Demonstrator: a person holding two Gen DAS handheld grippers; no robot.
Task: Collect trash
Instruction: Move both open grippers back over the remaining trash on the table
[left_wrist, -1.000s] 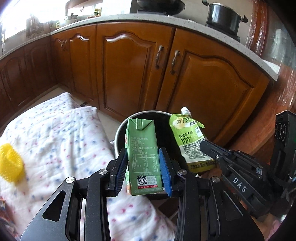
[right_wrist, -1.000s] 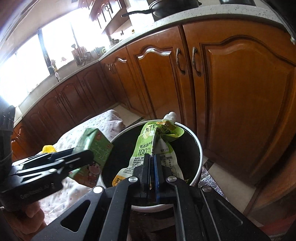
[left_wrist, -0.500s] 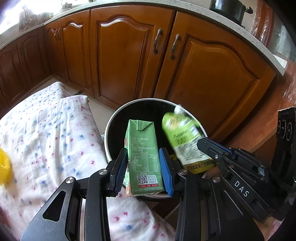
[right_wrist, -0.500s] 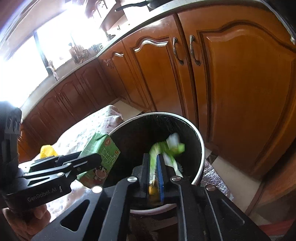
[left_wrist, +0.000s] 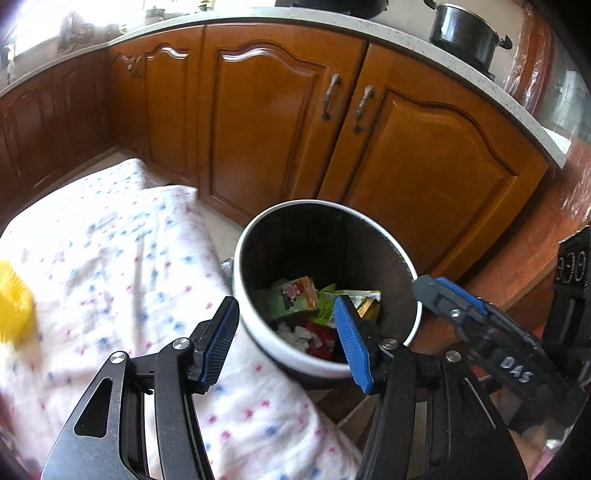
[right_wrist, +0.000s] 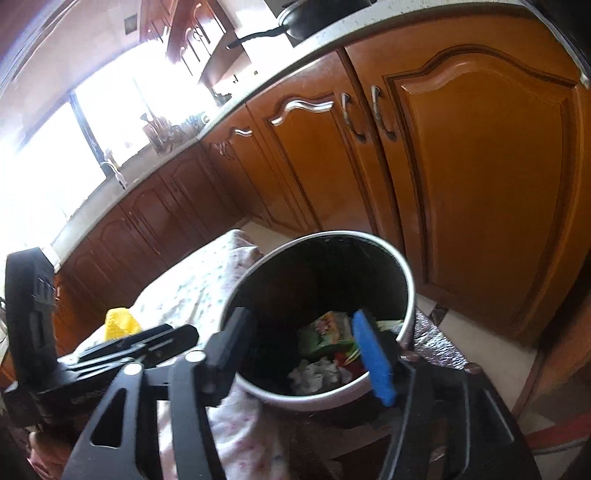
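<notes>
A round bin with a pale rim (left_wrist: 391, 243) (right_wrist: 410, 291) stands on the floor by the cabinets. Inside it lie the green drink carton (left_wrist: 293, 297) (right_wrist: 327, 330), the green juice pouch (left_wrist: 356, 301), and crumpled white and red scraps (left_wrist: 308, 338) (right_wrist: 317, 373). My left gripper (left_wrist: 286, 334) hangs over the bin's near rim, its jaws opening, with nothing between its blue pads. My right gripper (right_wrist: 306, 350) also hovers over the bin, jaws opening and empty; in the left wrist view its fingertips (left_wrist: 443, 291) show at the right.
A white dotted cloth (left_wrist: 122, 266) (right_wrist: 207, 284) covers a low surface left of the bin, with a yellow object (left_wrist: 13, 299) (right_wrist: 120, 323) on it. Wooden cabinet doors (left_wrist: 417, 166) stand close behind. A black pot (left_wrist: 465, 35) sits on the counter.
Both grippers have let go: the carton left the left jaws and the pouch left the right jaws, and both now lie inside the bin. Both pairs of jaws stand wider.
</notes>
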